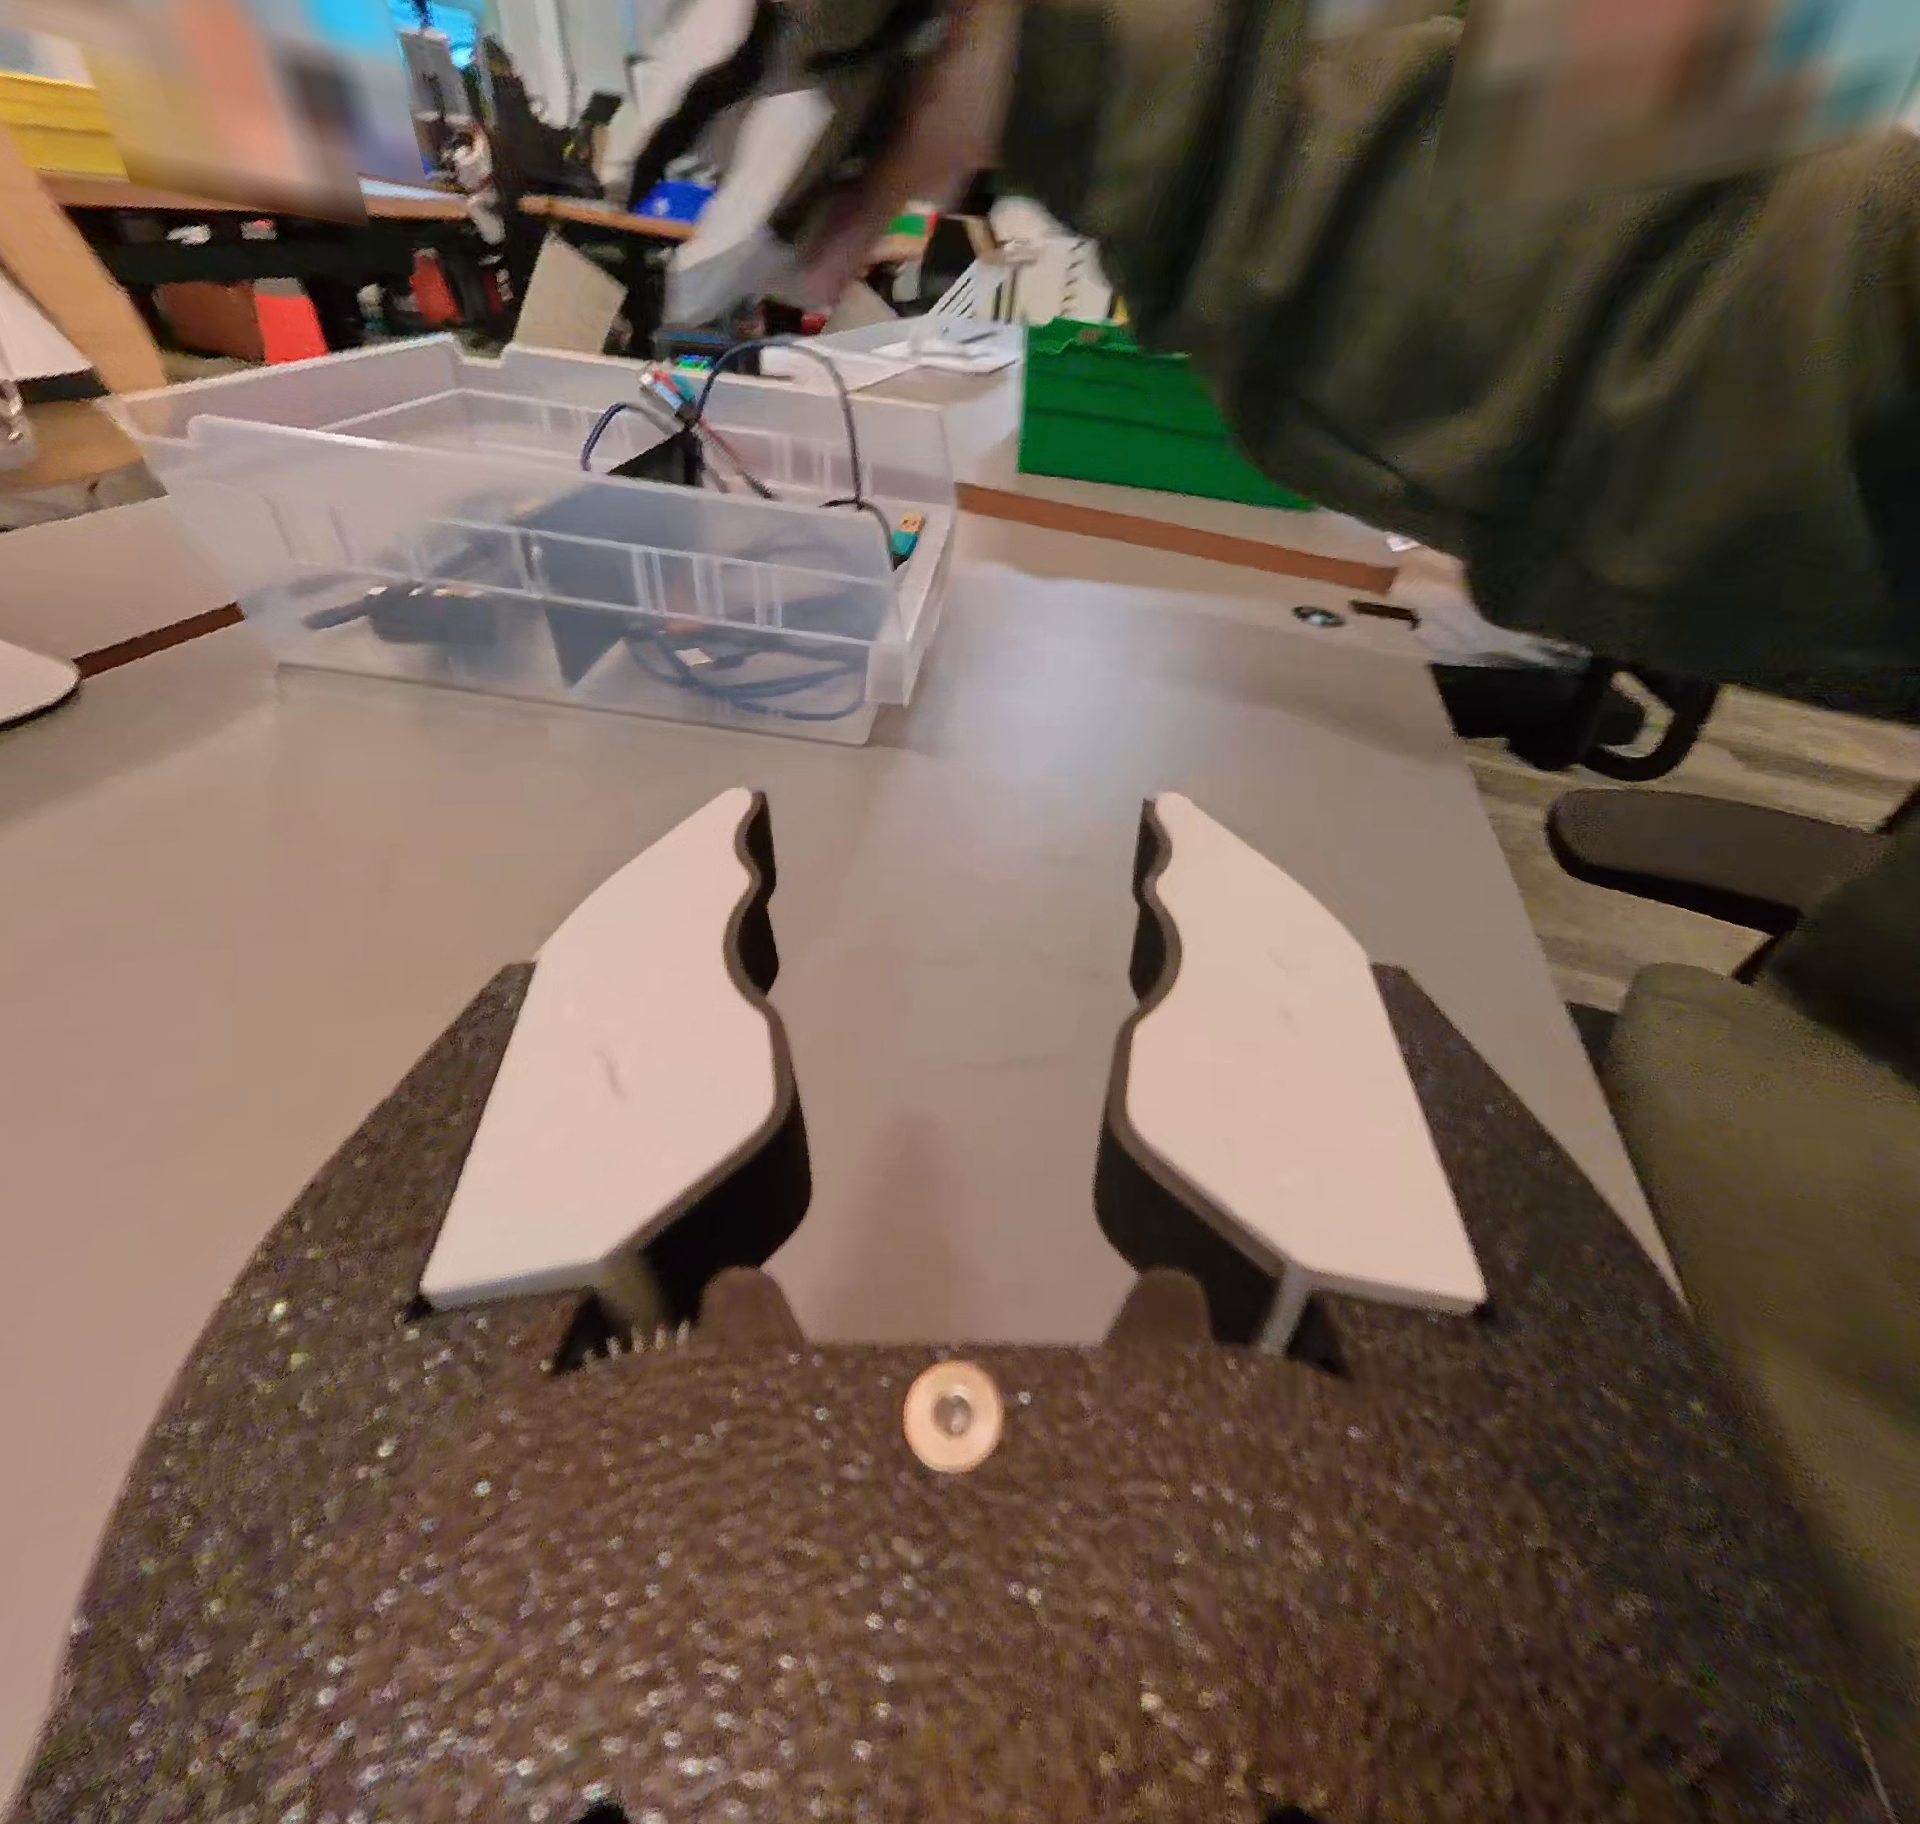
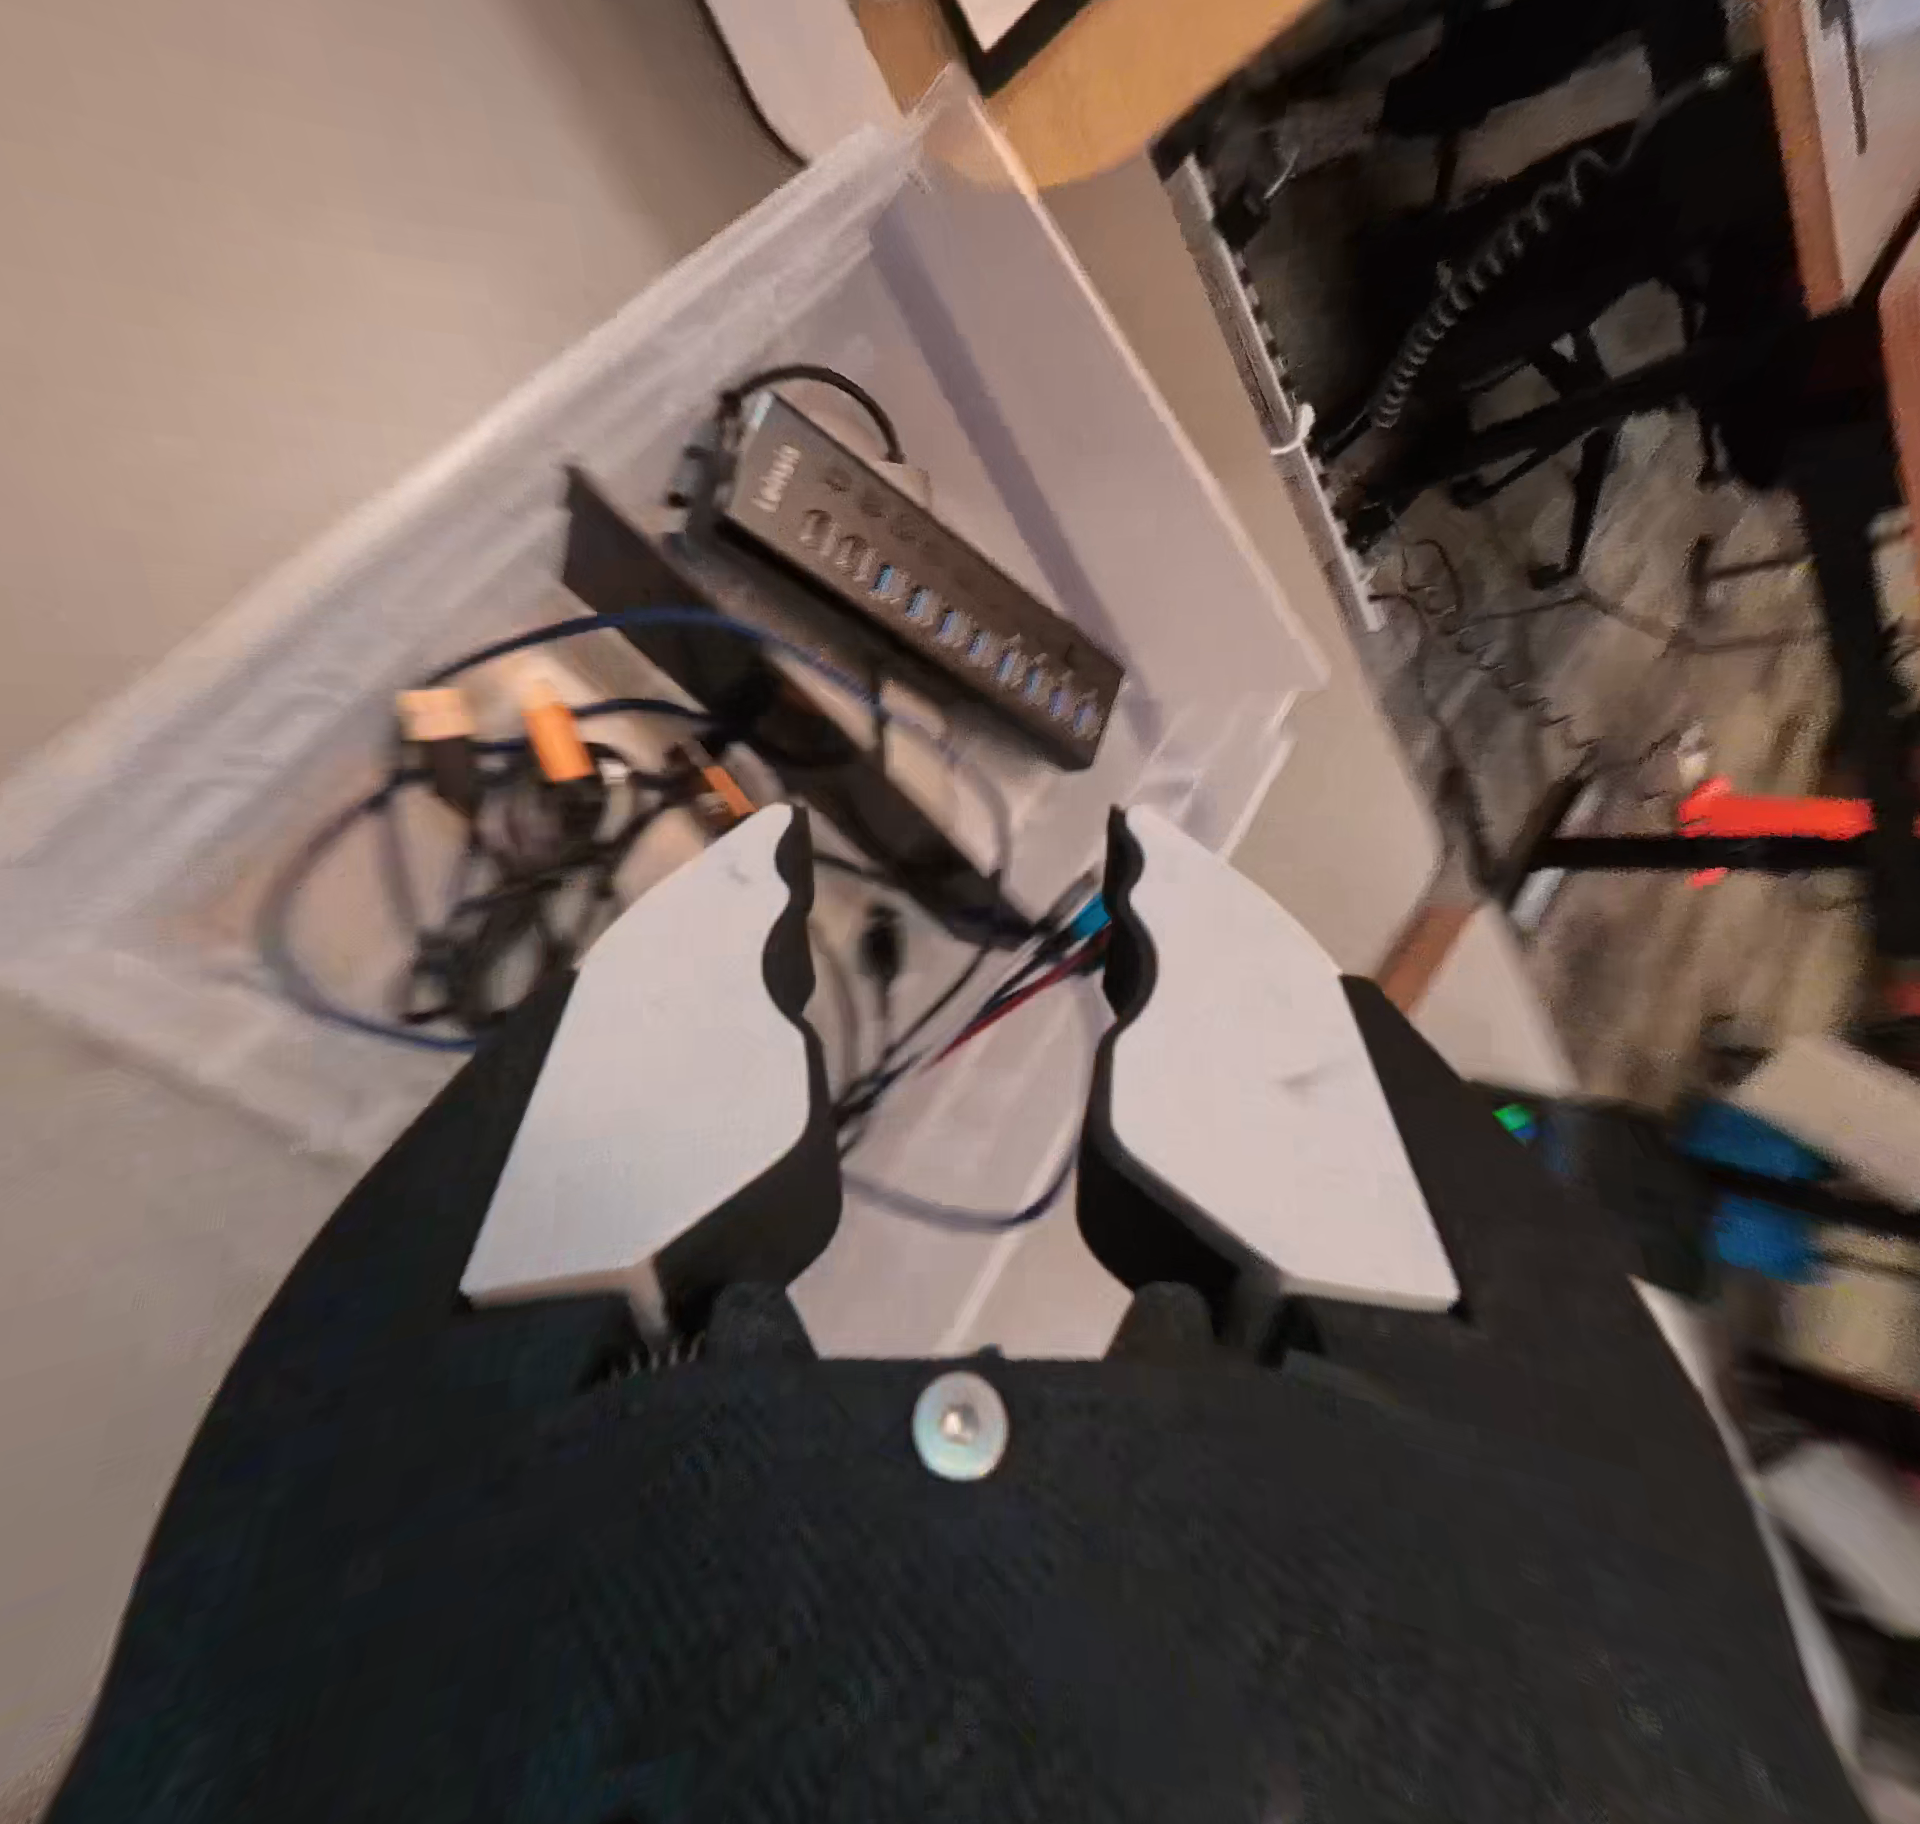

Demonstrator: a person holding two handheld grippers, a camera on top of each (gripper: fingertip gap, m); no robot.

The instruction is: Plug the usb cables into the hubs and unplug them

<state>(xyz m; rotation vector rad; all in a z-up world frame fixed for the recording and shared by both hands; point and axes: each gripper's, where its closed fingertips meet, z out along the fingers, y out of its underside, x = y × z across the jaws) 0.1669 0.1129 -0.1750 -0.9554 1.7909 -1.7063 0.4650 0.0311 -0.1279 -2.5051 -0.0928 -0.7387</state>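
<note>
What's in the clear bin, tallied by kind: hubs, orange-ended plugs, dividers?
Black USB hub: 1
Orange-ended USB plugs: 2
Black divider panel: 1
Total: 4
The tangled cables are too blurred to count; all lie in the clear bin.

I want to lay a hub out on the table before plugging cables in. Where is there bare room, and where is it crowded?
The grey table is bare between the clear bin and the open left claw, and to the bin's left. Inside the bin it is crowded: tangled cables beside the black hub, under the open right claw.
</note>
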